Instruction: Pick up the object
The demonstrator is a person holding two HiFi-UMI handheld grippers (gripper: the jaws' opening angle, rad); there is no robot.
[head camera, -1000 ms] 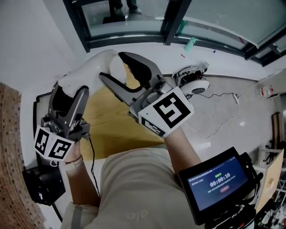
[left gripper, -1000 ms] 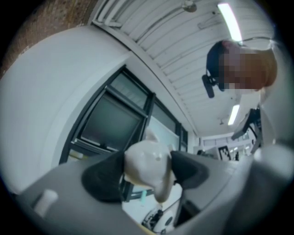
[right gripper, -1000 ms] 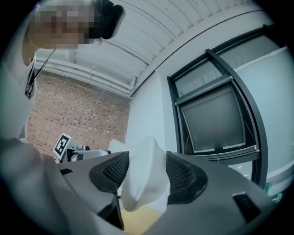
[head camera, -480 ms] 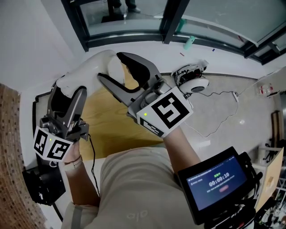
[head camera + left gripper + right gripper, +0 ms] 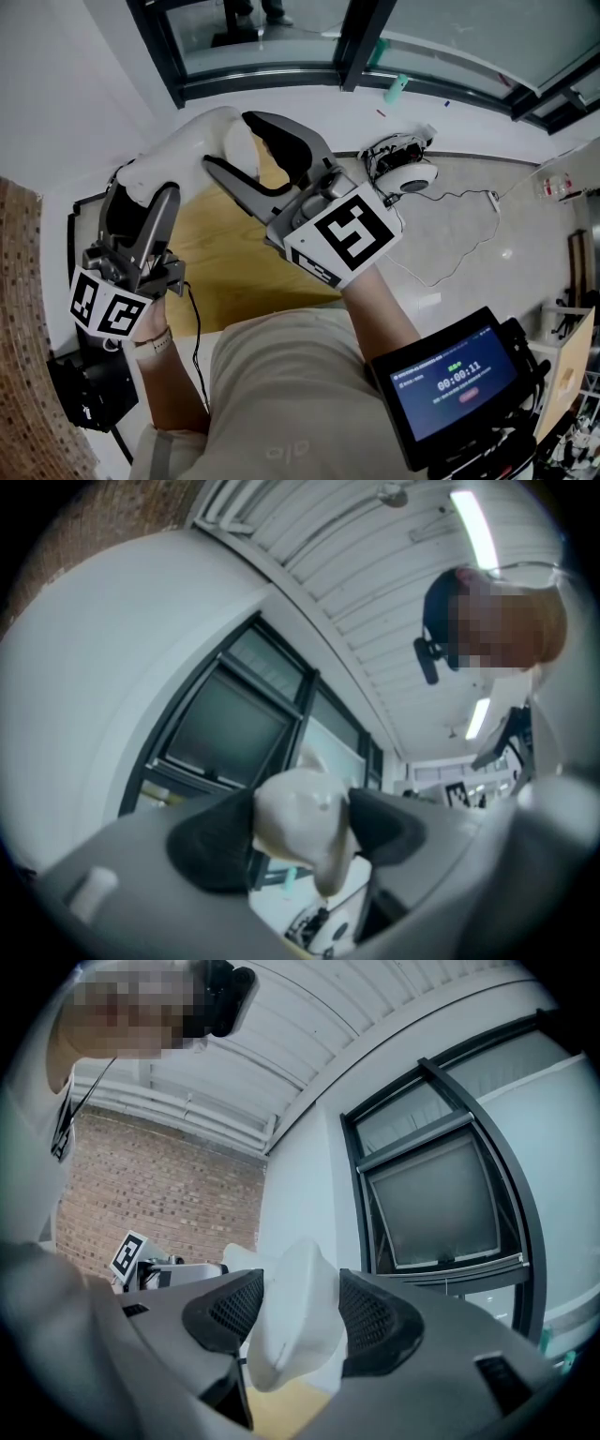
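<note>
Right now I have both tools clamped on the same thing. The white object [image 5: 187, 141] is a smooth, curved piece that runs between the two grippers, seen over the far edge of the yellow wooden tabletop [image 5: 234, 262].

In the head view, the left gripper [image 5: 142, 192] sits at the lower left with its marker cube [image 5: 112, 309] nearest me. Its dark fingers reach up round the object's left end. In the left gripper view, the left gripper [image 5: 300, 832] has its jaws drawn in narrow, and both black pads press against a rounded lump of the white object [image 5: 295, 813], one on each side.

The right gripper [image 5: 234, 141] comes in from the middle of the head view and points up and to the left. Its jaws stand much wider and straddle the object's other end. In the right gripper view, the right gripper [image 5: 292, 1321] has its ribbed pads touching the white object [image 5: 295, 1307] on both sides. The yellow surface shows just below.

A dark window frame [image 5: 262, 80] runs behind the object. On the pale floor to the right lies a round white device [image 5: 408, 173], with a thin cable [image 5: 469, 202] trailing away from it. A lit screen [image 5: 455, 380] is strapped to the right forearm. A brick wall [image 5: 155, 1204] shows in the right gripper view.
</note>
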